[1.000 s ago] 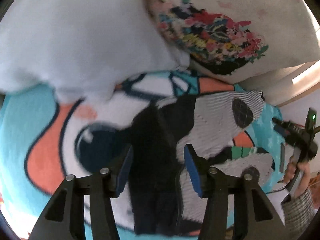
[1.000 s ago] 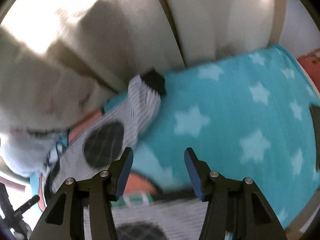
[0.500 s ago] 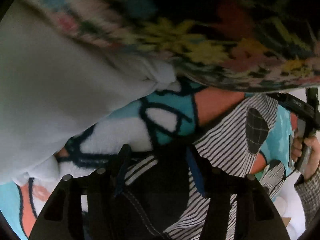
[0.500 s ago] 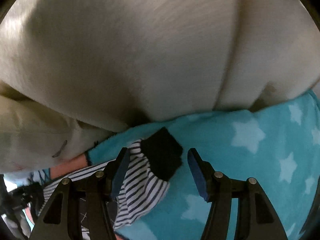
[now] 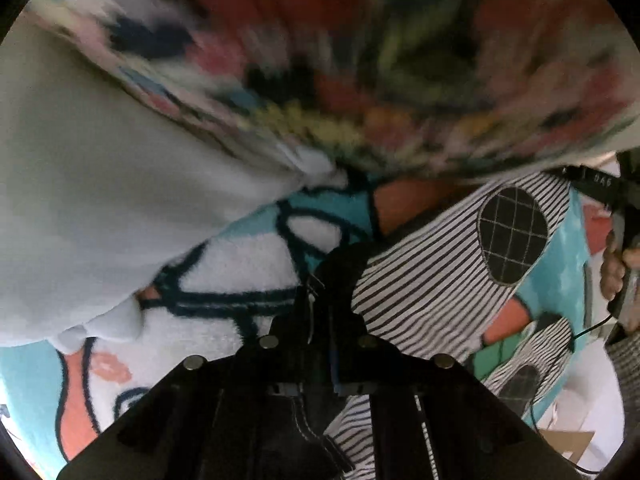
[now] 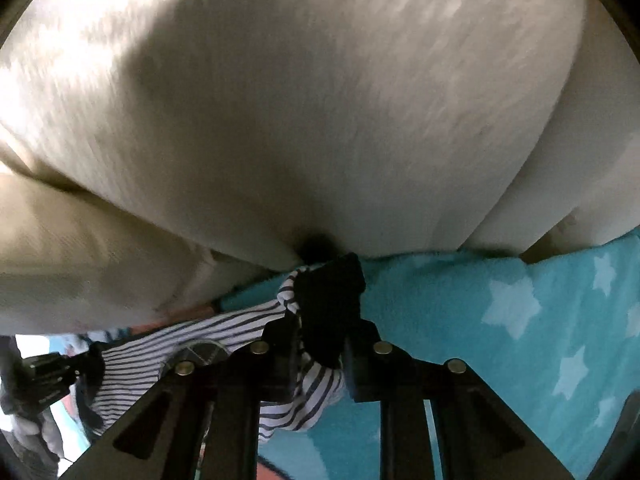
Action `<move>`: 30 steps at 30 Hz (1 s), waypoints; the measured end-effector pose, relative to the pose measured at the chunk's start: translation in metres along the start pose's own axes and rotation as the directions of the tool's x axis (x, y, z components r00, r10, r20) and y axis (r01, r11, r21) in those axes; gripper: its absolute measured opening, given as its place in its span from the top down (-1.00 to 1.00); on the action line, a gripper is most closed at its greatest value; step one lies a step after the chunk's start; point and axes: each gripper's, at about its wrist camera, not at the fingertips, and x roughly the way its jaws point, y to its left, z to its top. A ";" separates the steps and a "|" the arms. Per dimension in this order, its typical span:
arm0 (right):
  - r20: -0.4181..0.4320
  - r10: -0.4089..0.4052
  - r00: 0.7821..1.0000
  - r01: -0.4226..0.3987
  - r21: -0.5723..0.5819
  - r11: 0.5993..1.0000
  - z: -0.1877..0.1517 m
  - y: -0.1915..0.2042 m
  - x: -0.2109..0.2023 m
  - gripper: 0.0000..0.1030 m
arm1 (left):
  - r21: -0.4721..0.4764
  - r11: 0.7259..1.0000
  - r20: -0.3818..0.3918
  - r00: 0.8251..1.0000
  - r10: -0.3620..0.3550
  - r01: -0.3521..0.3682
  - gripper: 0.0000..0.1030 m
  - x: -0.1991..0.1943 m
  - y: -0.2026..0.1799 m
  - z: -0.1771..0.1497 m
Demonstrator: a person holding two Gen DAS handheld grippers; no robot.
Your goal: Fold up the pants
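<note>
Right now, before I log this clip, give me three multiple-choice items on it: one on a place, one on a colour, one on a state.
1. What do the pants lie on?
A. a bare wooden floor
B. a turquoise blanket with white stars
C. a metal tray

2. What colour is the cuff between the right tongs?
A. black
B. yellow
C. red

3. How do the left tongs stand?
A. wide open, above the cloth
B. out of view
C. shut on the black waistband

Key: 1 B, the starred turquoise blanket spreads under the striped cloth. 2 A, the cuff at the end of the striped leg is black. 3 C, the fingers meet with dark fabric pinched between them.
</note>
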 end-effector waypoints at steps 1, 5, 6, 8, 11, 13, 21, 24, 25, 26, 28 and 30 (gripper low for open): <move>0.009 0.018 1.000 -0.018 0.015 1.000 0.001 -0.002 -0.004 0.63 | -0.002 1.000 0.014 1.000 -0.007 0.007 0.84 -0.006 -0.001 -0.001; 0.033 0.082 0.996 -0.084 0.069 0.994 -0.001 -0.016 -0.015 0.63 | -0.002 0.999 0.098 0.994 -0.052 0.053 0.84 -0.043 -0.010 -0.018; 0.036 0.092 0.995 -0.095 0.081 0.992 -0.005 -0.020 -0.018 0.63 | 0.007 0.998 0.114 0.992 -0.061 0.060 0.84 -0.048 -0.017 -0.020; 0.035 0.105 0.994 -0.108 0.100 0.989 -0.019 -0.028 -0.023 0.63 | 0.034 0.996 0.141 0.986 -0.090 0.086 0.84 -0.063 -0.029 -0.036; 0.021 0.120 0.992 -0.122 0.128 0.984 -0.052 -0.038 -0.029 0.63 | 0.069 0.992 0.141 0.984 -0.111 0.102 0.84 -0.072 -0.042 -0.069; 0.010 0.130 0.992 -0.130 0.159 0.979 -0.080 -0.048 -0.033 0.57 | 0.084 0.992 0.119 0.987 -0.107 0.098 0.84 -0.067 -0.051 -0.102; -0.007 0.132 0.991 -0.121 0.364 0.924 -0.180 -0.109 -0.056 0.34 | 0.111 0.990 -0.030 0.996 -0.079 0.082 0.81 -0.028 -0.064 -0.195; 0.023 0.078 0.997 -0.080 0.409 0.909 -0.202 -0.113 -0.075 0.09 | 0.127 0.990 -0.030 0.997 -0.064 0.067 0.80 -0.029 -0.063 -0.207; 0.040 0.043 0.998 -0.056 0.423 0.905 -0.206 -0.114 -0.085 -0.01 | 0.125 0.990 -0.029 0.998 -0.064 0.067 0.80 -0.032 -0.062 -0.209; 0.065 0.004 0.998 -0.032 0.433 0.901 -0.209 -0.113 -0.096 -0.03 | 0.122 0.990 -0.026 0.998 -0.064 0.067 0.80 -0.033 -0.060 -0.210; 0.098 -0.012 0.995 -0.031 0.432 0.901 -0.210 -0.109 -0.113 -0.13 | 0.114 0.991 -0.021 0.997 -0.071 0.073 0.80 -0.036 -0.055 -0.212; 0.126 -0.005 0.992 -0.049 0.423 0.905 -0.208 -0.101 -0.123 -0.21 | 0.109 0.991 -0.014 0.997 -0.077 0.078 0.80 -0.036 -0.052 -0.212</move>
